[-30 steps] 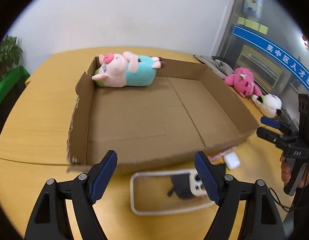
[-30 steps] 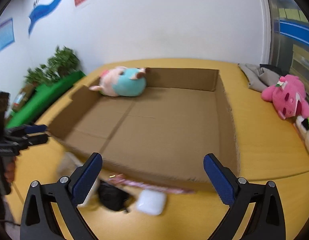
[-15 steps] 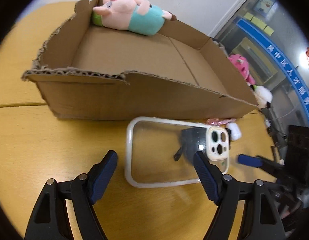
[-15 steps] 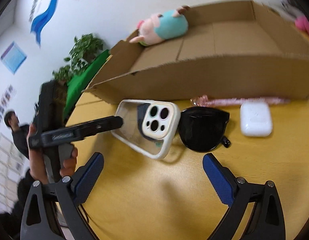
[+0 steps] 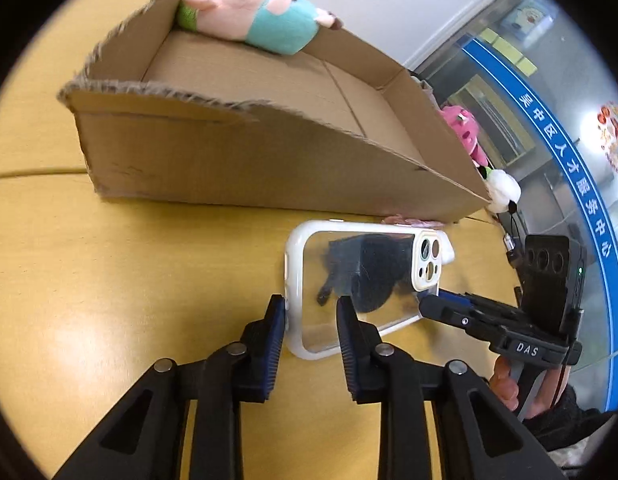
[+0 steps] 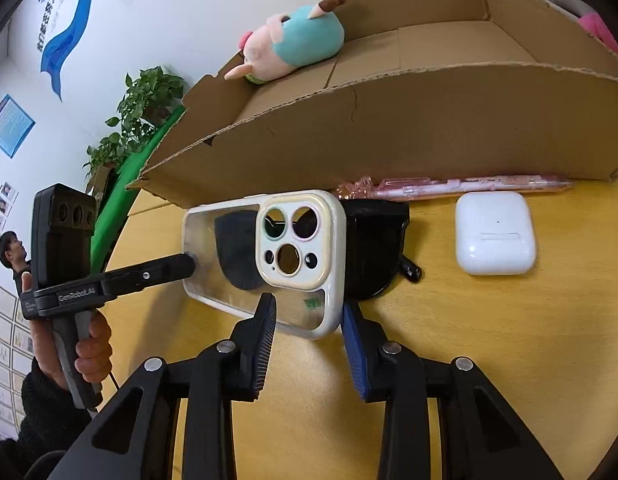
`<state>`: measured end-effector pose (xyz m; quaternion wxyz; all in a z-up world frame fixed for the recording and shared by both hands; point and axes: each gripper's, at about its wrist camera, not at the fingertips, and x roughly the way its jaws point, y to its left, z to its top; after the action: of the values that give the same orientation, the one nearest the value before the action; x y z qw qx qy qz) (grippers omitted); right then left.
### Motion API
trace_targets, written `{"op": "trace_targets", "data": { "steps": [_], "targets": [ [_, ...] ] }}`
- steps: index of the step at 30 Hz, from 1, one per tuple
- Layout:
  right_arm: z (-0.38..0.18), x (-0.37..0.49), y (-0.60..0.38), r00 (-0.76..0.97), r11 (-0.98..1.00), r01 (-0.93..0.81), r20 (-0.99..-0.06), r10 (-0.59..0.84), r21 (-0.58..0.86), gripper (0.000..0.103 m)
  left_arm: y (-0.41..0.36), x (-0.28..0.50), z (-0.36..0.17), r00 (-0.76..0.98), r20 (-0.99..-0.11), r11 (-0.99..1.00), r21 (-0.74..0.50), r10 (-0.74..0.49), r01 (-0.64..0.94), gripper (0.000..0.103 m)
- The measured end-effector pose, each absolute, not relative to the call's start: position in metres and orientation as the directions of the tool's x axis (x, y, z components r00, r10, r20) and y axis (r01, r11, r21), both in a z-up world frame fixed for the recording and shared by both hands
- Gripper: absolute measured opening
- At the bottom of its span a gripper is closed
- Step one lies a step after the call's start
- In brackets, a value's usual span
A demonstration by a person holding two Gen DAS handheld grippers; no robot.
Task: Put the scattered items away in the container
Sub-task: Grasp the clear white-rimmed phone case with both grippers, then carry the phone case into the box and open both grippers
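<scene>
Clear-backed phone case (image 5: 361, 288), lying on the tabletop (image 5: 149, 280) before the cardboard box (image 5: 269, 160), now had both tools pinched on opposite ends: left tool (image 5: 311, 312), right tool (image 6: 309, 312), moments earlier gaping wide.

My left gripper (image 5: 311, 312): jaws narrowed around the near corner of a clear phone case (image 5: 361, 280) on the counter (image 5: 129, 280). Behind: cardboard box (image 5: 269, 152) holding plush pig (image 5: 249, 12). Right gripper (image 5: 441, 306) at the case's other end.
</scene>
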<state>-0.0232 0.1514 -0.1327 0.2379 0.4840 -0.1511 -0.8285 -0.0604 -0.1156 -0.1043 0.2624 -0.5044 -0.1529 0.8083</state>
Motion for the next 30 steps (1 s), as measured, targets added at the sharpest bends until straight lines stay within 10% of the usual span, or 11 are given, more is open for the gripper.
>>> {"op": "trace_targets", "data": {
  "steps": [30],
  "targets": [
    [0.095,-0.105,0.205,-0.723,-0.863,0.451,-0.474,-0.503,0.228,0.032,-0.075,-0.191,0.105,-0.56,-0.525,-0.765,-0.378,0.641,-0.521,0.025]
  ]
}}
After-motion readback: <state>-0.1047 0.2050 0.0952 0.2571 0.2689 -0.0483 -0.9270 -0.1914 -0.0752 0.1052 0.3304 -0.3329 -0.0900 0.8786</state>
